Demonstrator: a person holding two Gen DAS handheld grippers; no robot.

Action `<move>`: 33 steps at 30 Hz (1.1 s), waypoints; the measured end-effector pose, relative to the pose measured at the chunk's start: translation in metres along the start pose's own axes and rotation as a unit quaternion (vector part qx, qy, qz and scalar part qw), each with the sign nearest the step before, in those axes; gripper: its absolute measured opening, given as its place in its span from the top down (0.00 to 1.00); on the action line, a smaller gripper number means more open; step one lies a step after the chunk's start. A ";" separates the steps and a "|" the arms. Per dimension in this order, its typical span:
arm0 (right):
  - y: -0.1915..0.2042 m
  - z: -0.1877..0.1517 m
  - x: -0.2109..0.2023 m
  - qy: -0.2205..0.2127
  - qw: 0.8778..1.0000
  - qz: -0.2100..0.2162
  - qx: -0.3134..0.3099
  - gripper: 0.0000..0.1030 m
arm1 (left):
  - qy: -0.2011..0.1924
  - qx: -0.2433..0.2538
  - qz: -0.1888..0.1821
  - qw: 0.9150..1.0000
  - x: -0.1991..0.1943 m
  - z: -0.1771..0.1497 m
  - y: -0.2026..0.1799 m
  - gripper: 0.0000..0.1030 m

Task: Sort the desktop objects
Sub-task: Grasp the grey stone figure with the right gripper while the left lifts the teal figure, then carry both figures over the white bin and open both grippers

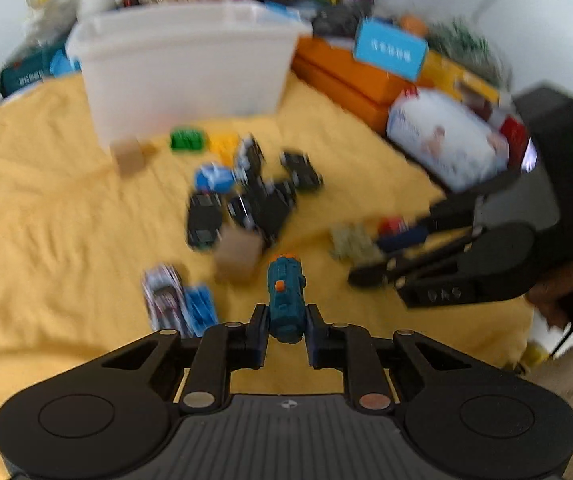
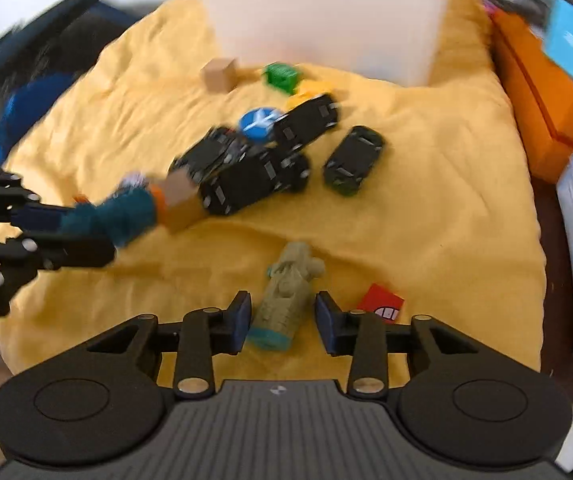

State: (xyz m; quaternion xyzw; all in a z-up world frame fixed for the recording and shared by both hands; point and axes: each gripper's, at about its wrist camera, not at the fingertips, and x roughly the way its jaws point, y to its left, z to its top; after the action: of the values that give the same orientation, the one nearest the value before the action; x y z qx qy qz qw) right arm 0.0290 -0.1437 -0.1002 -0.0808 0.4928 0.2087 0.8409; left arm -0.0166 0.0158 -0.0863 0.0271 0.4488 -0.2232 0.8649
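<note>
My left gripper (image 1: 285, 320) is shut on a teal toy train (image 1: 285, 300) with an orange knob, held above the yellow cloth (image 1: 46, 200); it also shows in the right wrist view (image 2: 114, 216). My right gripper (image 2: 282, 316) is open, its fingers on either side of an olive-green toy train (image 2: 286, 296) lying on the cloth, not touching it that I can see. A pile of black toy cars (image 2: 254, 160) and a blue disc (image 2: 260, 120) lie in the middle. A white plastic bin (image 1: 182, 64) stands at the back.
Two tan cubes (image 1: 128, 154) (image 1: 238, 254), a green brick (image 1: 188, 140), a yellow piece (image 2: 310, 90), a red tile (image 2: 382, 304), a white toy car (image 1: 164, 300) and a blue piece (image 1: 202, 308) lie on the cloth. Orange boxes (image 1: 346, 76) and packages line the right.
</note>
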 end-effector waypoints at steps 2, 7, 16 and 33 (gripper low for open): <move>0.009 -0.006 -0.002 -0.003 0.998 -0.014 -0.056 0.71 | 0.025 -0.009 0.001 1.000 0.008 -0.009 -0.002 0.78; 0.015 -0.014 -0.012 -0.015 0.993 -0.011 -0.119 0.68 | 0.019 -0.042 0.038 0.998 0.007 -0.017 -0.001 0.54; 0.010 -0.014 -0.003 -0.015 0.995 -0.011 -0.097 0.71 | 0.025 -0.037 0.027 0.999 0.019 -0.013 -0.005 0.77; -0.024 0.080 -0.052 -0.160 0.985 -0.052 -0.042 0.72 | -0.167 0.014 0.081 0.983 -0.040 0.140 0.028 0.77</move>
State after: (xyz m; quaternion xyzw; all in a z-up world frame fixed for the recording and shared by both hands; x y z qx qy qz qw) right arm 0.0806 -0.1527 -0.0173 -0.1070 0.3380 0.1952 0.9144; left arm 0.0826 0.0211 0.0241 0.0382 0.2915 -0.1605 0.9422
